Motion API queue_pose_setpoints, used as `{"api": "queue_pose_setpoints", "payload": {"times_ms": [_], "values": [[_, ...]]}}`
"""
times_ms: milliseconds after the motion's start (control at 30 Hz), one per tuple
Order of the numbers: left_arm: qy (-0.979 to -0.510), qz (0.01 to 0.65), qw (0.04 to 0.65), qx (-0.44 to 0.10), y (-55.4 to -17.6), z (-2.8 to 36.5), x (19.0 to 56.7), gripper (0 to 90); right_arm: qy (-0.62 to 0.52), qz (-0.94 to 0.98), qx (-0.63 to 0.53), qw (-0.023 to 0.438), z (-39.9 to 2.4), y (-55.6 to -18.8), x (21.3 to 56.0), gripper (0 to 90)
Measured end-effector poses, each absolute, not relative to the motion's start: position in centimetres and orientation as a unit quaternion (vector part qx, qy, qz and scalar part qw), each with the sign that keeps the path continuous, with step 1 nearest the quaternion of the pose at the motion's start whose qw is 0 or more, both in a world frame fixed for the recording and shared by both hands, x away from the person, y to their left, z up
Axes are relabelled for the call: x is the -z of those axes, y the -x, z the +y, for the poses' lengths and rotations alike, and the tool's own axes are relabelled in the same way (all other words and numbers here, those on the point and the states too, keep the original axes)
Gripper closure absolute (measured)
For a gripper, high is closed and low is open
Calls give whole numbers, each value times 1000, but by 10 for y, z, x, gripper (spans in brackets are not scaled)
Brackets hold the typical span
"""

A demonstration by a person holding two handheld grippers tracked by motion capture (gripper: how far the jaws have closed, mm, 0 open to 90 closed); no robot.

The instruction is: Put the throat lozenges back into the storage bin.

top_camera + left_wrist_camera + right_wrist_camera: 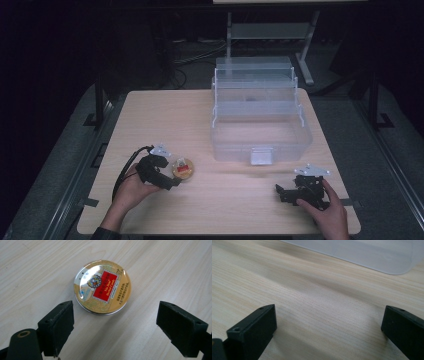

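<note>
On the wooden table [220, 200], as seen in the high view, a clear plastic storage box [257, 115] with stepped trays stands at the far centre, its front latch facing the person. Near the front left edge lies a round gold candy tin [183, 169] with a red label, flat on the tabletop. The left gripper [170, 176], held in the person's left hand [131, 189], sits just beside the tin on its left side, jaws pointing toward it. The right gripper [285, 192], held in the right hand [327, 212], rests low over the front right part of the table, well apart from the tin and in front of the box.

From the left gripper view, the tin [102, 287] lies lid up, label legible in part, just ahead of the left gripper [115, 322]. Both jaws stand wide apart, released, one to each side and slightly short of the tin; neither pad touches it. Bare wood shows between them.

From the right gripper view, the right gripper [329, 327] is likewise released, jaws spread wide with nothing between them but table grain. A rounded corner of the plastic box [372, 255] appears at the upper edge, apart from the jaws.
</note>
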State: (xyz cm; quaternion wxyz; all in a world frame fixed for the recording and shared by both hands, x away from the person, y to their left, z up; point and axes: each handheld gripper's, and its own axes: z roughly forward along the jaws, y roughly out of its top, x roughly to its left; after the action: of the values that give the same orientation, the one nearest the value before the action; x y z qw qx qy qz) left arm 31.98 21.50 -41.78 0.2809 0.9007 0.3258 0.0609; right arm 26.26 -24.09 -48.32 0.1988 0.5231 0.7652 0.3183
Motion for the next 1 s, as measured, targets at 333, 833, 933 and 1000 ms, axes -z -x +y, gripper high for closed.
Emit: {"api": "queue_pose_setpoints", "payload": {"times_ms": [333,833,933,1000], "values": [[-906,319,270,-63,-331,205,414,139,-523,765,-318,199,-241,-263,483,0],[-912,314,257,-55,-344,190,413,139,-523,765,-318,199,-241,-263,483,0],[-915,312,250,-55,-348,188,414,139,-523,765,-318,199,-241,-263,483,0],[-916,311,247,-55,-350,187,414,139,-523,765,-318,199,-241,-263,483,0]]}}
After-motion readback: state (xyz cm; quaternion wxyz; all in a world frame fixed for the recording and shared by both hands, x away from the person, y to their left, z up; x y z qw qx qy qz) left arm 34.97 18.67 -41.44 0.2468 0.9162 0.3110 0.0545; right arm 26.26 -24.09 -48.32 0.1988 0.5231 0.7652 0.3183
